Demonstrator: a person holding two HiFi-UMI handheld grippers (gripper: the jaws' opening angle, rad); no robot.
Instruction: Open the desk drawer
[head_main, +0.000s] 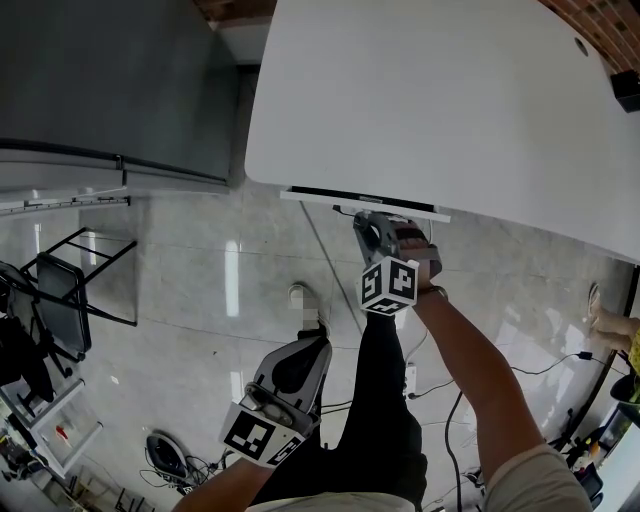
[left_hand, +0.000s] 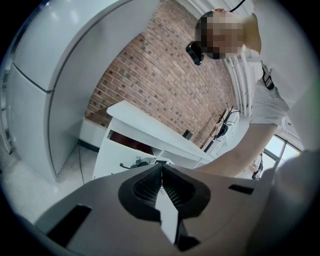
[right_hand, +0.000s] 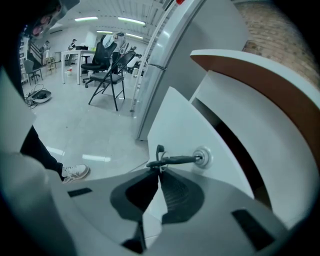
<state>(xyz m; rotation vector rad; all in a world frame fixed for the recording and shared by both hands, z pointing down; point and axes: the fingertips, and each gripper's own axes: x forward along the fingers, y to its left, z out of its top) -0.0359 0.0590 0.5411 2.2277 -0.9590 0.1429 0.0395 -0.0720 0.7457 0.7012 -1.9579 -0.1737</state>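
The white desk (head_main: 440, 100) fills the top of the head view. Its drawer (head_main: 365, 203) shows as a thin white front edge with a dark gap under the near rim. In the right gripper view the drawer front (right_hand: 175, 125) carries a round lock (right_hand: 202, 157) with a dark key (right_hand: 175, 160) sticking out of it. My right gripper (right_hand: 159, 171) is shut on the key's outer end, and it sits right at the drawer front (head_main: 368, 218) in the head view. My left gripper (head_main: 316, 340) hangs low over the floor, shut and holding nothing, its jaws together (left_hand: 161, 174).
A tall grey cabinet (head_main: 110, 90) stands left of the desk. Black folding chairs (head_main: 60, 295) are on the tiled floor at the left. Cables (head_main: 555, 365) trail on the floor at the right. My own leg (head_main: 385, 400) is below the drawer.
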